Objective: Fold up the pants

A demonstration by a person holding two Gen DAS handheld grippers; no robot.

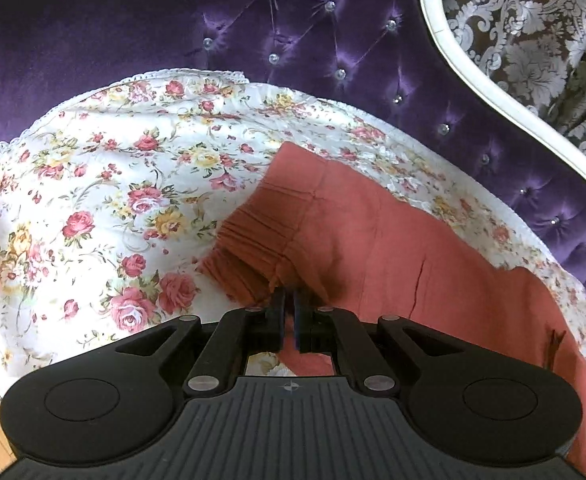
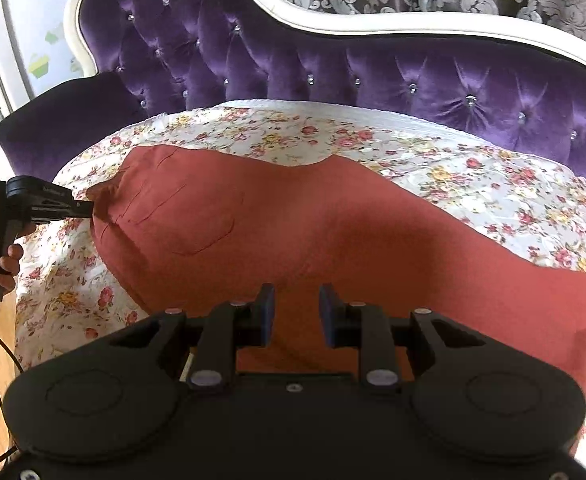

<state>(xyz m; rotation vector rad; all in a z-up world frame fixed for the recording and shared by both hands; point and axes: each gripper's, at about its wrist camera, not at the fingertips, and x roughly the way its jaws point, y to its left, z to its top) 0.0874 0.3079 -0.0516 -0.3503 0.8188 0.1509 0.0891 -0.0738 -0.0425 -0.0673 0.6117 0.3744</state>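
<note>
Left wrist view: the left gripper (image 1: 289, 300) is clenched on the waistband of the pants (image 1: 373, 232), which spread toward 4 o'clock over the floral cover (image 1: 93, 184); right wrist view: the right gripper (image 2: 296, 300) hangs released above the pants (image 2: 293, 220), the left gripper (image 2: 87, 208) pinching them at 9 o'clock.

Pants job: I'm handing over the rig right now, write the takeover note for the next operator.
Left gripper: shut on the waistband end of the rust pants.
Right gripper: jaws apart over the middle of the pants, gripping nothing.
Pants lie spread lengthwise across the floral sheet on the purple sofa, roughly flat.
Done: no fold is visible yet.
Left: take the free end with the right gripper, fold the pants, and smooth them.
</note>
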